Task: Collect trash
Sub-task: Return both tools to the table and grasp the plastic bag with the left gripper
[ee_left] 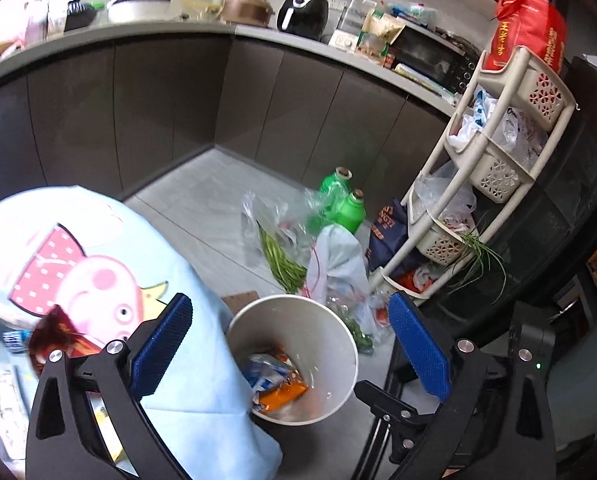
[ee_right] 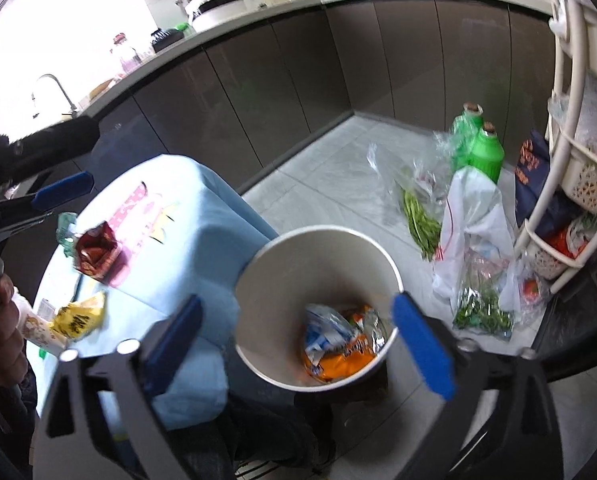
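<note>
I have both grippers spread wide and empty, the left gripper (ee_left: 290,354) and right gripper (ee_right: 298,346) each framing the white bin (ee_right: 318,256) at lower centre. Wrappers (ee_right: 338,340) lie in its bottom. A red packet (ee_right: 96,252) and yellow packet (ee_right: 80,316) sit on the blue-clothed surface (ee_right: 186,216) at left, whose edge touches the bin's rim; open floor (ee_right: 330,176) lies beyond.

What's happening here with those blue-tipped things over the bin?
A person is clearing wrappers off a small table into a white bin on the kitchen floor, using handheld tongs. Both the left tongs and right tongs are open and empty above the bin, which already holds wrappers. A red wrapper and a yellow one remain on the table.
</note>
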